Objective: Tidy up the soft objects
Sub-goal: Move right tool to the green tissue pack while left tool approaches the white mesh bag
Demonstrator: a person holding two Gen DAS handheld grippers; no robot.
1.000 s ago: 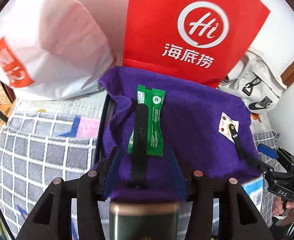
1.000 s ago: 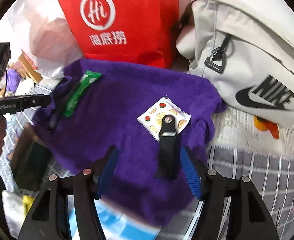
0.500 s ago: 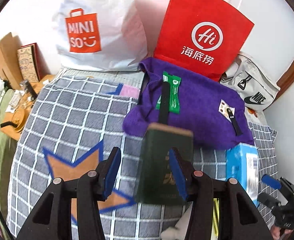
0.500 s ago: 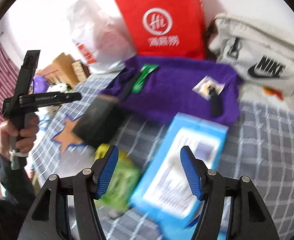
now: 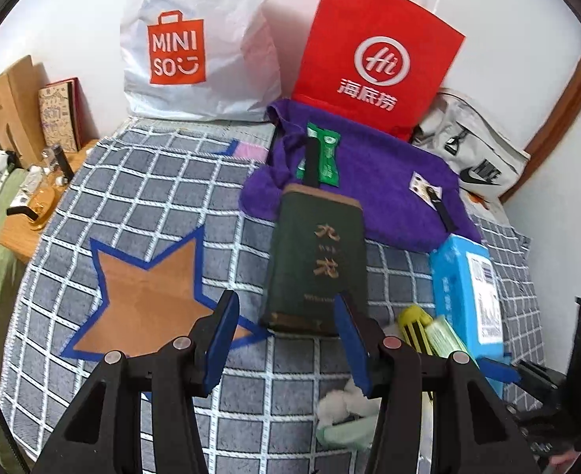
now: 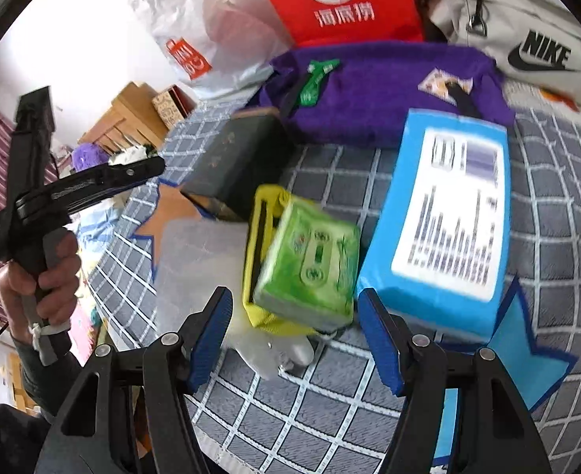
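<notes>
So both tongs are just hanging released over the checked blanket (image 5: pixel 140 181), gripping nothing. Just ahead of the left gripper (image 5: pixel 286 339) lies the dark green box (image 5: pixel 317 260), with the purple towel (image 5: pixel 373 181) beyond it. Off the right gripper (image 6: pixel 295 330) tips sits the green tissue pack (image 6: pixel 310 260), the blue pack (image 6: pixel 444 217) just right of it.

Both grippers are back off the purple towel (image 5: pixel 369 181) now, left gripper (image 5: pixel 286 339) open over the dark green box (image 5: pixel 317 260), right gripper (image 6: pixel 294 339) open above the green tissue pack (image 6: pixel 310 264)
</notes>
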